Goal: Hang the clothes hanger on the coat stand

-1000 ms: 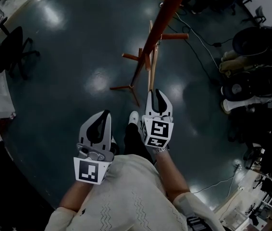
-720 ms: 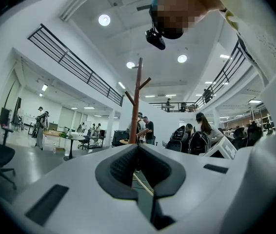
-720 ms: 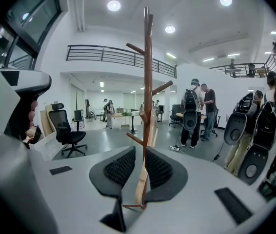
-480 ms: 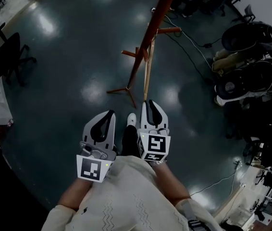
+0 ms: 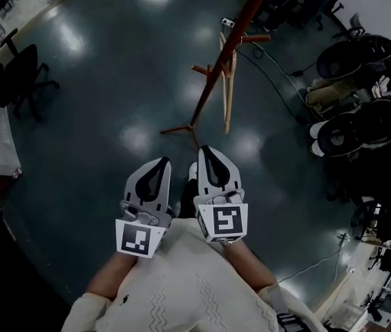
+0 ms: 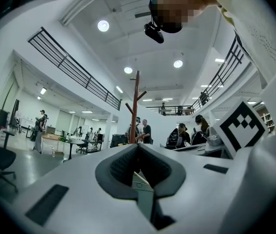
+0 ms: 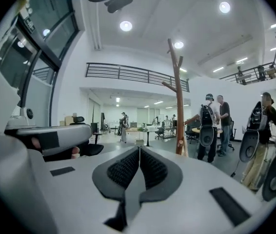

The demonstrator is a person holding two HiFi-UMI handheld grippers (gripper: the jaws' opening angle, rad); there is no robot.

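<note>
Since a second ago, the right tool (image 5: 206, 151) has been drawn back from the clothes hanger (image 5: 228, 95), now hung on the coat stand (image 5: 206, 95). Both it and the left tool (image 5: 158, 163) are clenched on nothing.

Dark glossy floor (image 5: 99, 116), wooden coat stand (image 5: 213, 81) standing on it, black office chair (image 5: 23, 75) at left edge

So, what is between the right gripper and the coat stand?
Only bare floor, as the head view shows, separates the right gripper from the coat stand.
</note>
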